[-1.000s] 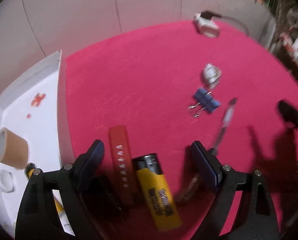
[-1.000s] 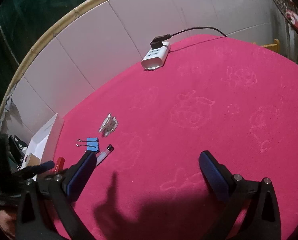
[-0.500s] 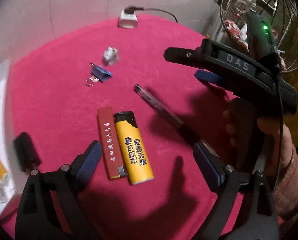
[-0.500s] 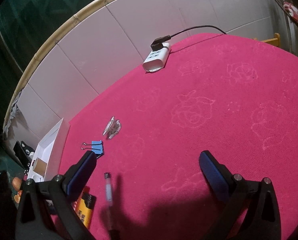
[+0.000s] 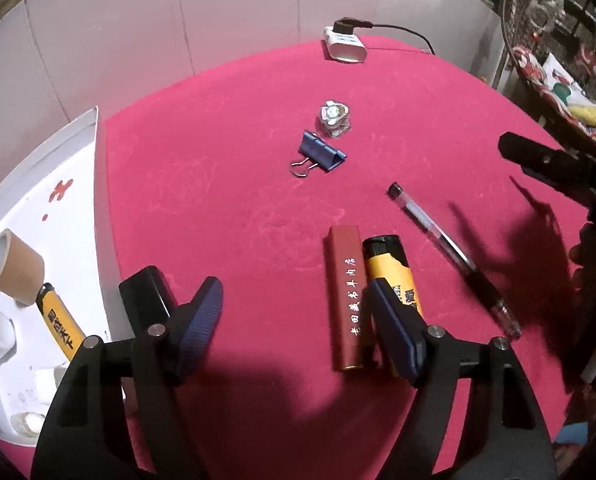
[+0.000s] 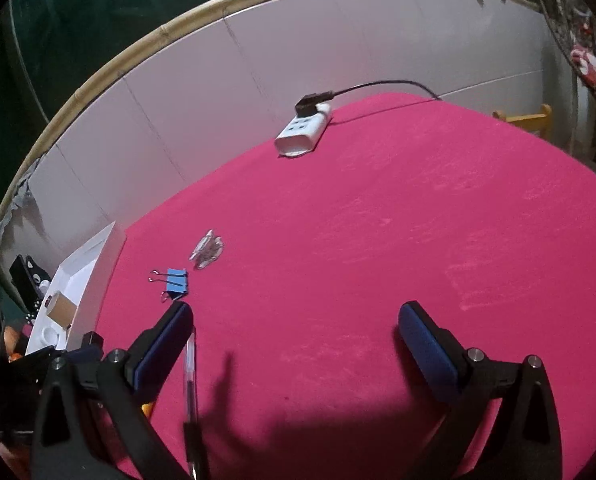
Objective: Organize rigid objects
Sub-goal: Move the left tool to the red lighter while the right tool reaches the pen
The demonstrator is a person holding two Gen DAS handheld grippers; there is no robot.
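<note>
The left gripper (image 5: 294,320) hovers over the pink tablecloth (image 5: 226,184) with its jaws spread wide and nothing between them. Its right finger overlaps the yellow lighter (image 5: 391,272), which lies touching a dark red bar (image 5: 345,296) printed with white characters. A clear pen (image 5: 451,258) lies diagonally just to the right. The right gripper (image 6: 294,344) is likewise spread and empty, the pen (image 6: 190,376) beside its left finger.

A magenta-red tablecloth (image 5: 226,208) carries a blue binder clip (image 5: 322,154), a dark red box (image 5: 346,296) with white characters, and a yellow lighter (image 5: 391,272) with a black cap; upper right, a white power strip (image 5: 347,46).
</note>
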